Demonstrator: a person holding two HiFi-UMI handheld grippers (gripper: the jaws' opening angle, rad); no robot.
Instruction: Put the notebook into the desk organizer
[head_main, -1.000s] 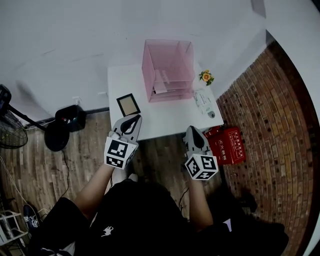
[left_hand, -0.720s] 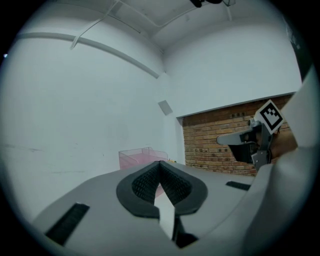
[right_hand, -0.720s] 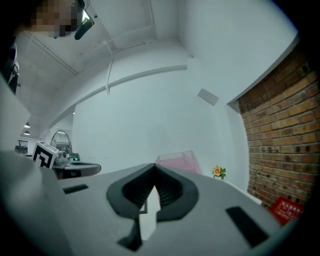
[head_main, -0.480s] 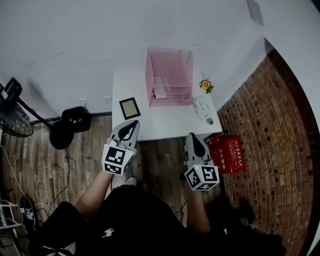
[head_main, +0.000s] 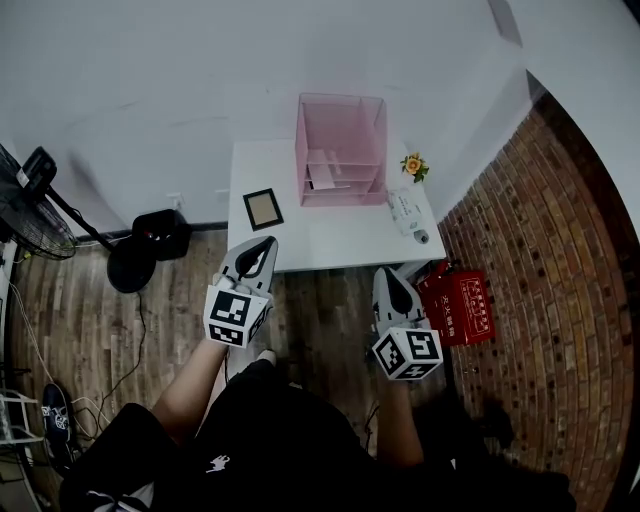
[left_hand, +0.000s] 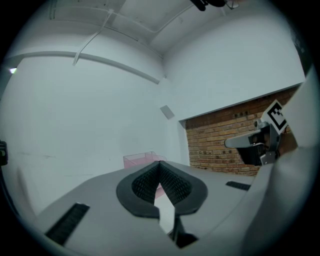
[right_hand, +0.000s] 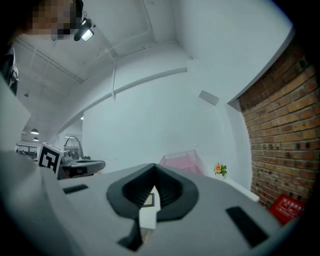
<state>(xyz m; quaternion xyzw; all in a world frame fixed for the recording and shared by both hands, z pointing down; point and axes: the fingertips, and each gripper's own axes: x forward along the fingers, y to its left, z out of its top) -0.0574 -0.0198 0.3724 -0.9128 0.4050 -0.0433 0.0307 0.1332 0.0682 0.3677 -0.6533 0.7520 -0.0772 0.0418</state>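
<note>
Small office corner — white desk (head_main: 330, 238), brick wall (head_main: 560, 250) (wood floor (head_main: 80, 300)), standing fan (head_main: 25, 205)

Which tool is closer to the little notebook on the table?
Left. The left tool sits just short of the notebook, over the white table's front edge. The right tool is farther off to the notebook's right, in front of the table.
</note>
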